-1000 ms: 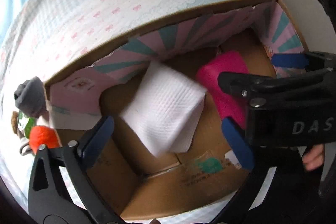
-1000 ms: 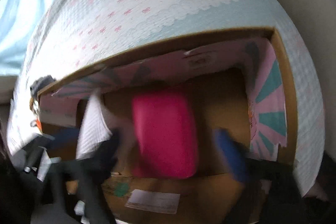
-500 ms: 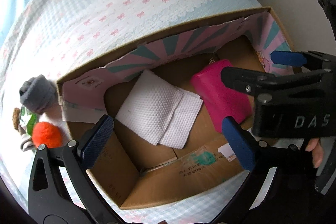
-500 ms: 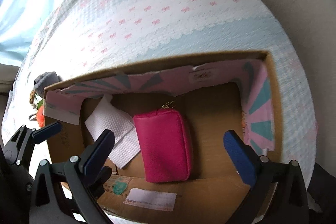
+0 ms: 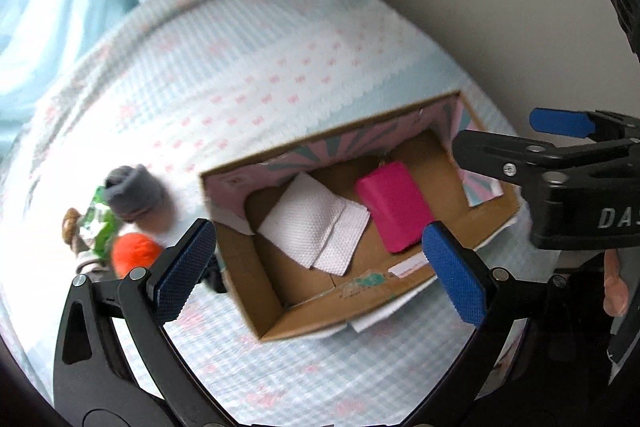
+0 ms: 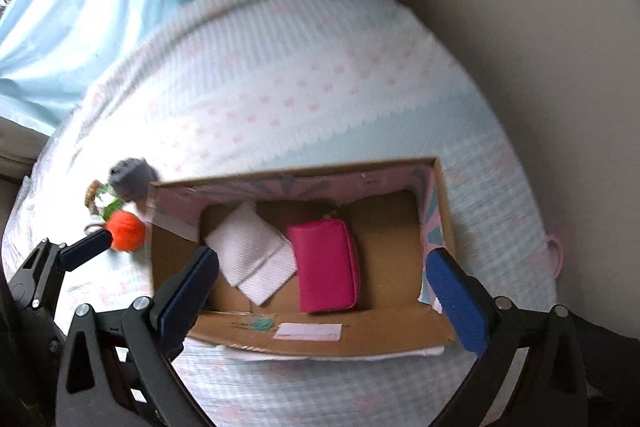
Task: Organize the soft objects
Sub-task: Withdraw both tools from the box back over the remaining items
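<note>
I've got both tongs up over the bed, and both are spread wide with nothing between the pads. My left gripper (image 5: 320, 267) hangs above the near left part of the cardboard box (image 5: 276, 311), blue pads apart, touching nothing. My right gripper (image 6: 320, 291) sits over the box's near wall, equally wide, empty too. From the left camera I can see the right gripper (image 5: 560, 147) off to the side, its blue pads parted.

Inside the box, the white folded cloth (image 6: 252, 251) lies flat on the bottom toward the left, and the pink pouch (image 6: 326, 263) lies just beside it on the right, edges touching or nearly so; I can't tell which.

Outside, left of the box on the bedspread (image 6: 320, 75), there's a grey rolled sock (image 5: 134, 193), an orange pom-pom ball (image 5: 134, 253) and a green packet (image 5: 100, 227), all bunched close together.
</note>
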Demonstrator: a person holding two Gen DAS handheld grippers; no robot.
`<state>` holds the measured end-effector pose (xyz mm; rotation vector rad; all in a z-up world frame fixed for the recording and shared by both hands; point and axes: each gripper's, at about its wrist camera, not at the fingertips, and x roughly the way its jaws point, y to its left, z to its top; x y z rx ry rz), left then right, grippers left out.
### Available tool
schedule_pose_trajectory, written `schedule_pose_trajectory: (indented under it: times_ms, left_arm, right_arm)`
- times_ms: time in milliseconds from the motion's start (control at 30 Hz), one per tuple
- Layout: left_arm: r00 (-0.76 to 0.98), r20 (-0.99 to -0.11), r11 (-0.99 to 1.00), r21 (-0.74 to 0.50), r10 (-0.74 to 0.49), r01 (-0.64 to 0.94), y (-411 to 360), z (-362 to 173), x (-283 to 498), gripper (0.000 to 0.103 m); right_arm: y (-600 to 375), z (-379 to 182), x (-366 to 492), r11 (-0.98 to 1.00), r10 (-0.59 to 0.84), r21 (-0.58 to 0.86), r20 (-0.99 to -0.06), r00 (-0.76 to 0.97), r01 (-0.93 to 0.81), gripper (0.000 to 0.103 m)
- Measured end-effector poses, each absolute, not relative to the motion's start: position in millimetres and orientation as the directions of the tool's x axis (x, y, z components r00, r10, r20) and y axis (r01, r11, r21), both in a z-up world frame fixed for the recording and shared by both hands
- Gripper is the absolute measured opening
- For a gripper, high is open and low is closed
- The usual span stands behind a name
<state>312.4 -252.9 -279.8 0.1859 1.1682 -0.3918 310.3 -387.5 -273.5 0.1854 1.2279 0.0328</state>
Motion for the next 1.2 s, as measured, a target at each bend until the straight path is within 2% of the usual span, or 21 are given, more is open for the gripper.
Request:
schedule_pose_trajectory:
  times_ms: [333, 533, 633, 1033, 1200]
  left_arm:
    - [0.496, -0.835, 0.944, -0.077, -0.237, 0.321, -181.7, -182.7, 257.6, 0.103]
    - [0.586, -0.782, 0.957, -0.047, -0.214, 0.287, -130.1, -139.0, 213.9, 0.103]
    - [0.635, -0.748, 0.966, -0.033, -0.193, 0.256, -99.8, -118.1, 191.5, 0.103]
    - [0.75, -0.654, 0.99, 0.01, -0.099, 0.139, 35.8, -78.0, 126.3, 0.103]
    - [0.752, -0.654, 0.993, 0.005, -0.086, 0.117, 77.9, -84.0, 119.8, 0.103]
  right_arm:
    - [-343.1, -178.1, 246.8, 0.994, 0.076, 0.106, -0.865, 0.496, 0.032, 0.103]
    - [-315.1, -137.1, 200.3, 0.994, 0.074, 0.109, -0.804, 0.59, 0.024, 0.103]
    - [-290.1, -117.0, 174.6, 0.998, 0.023, 0.054, -0.763, 0.646, 0.028, 0.103]
    - [-204.1, -93.9, 113.2, 0.997, -0.022, 0.046, -0.654, 0.756, 0.069, 0.103]
    - [-168.9, -103.8, 112.9, 0.998, -0.005, 0.047, -0.662, 0.749, 0.048, 0.103]
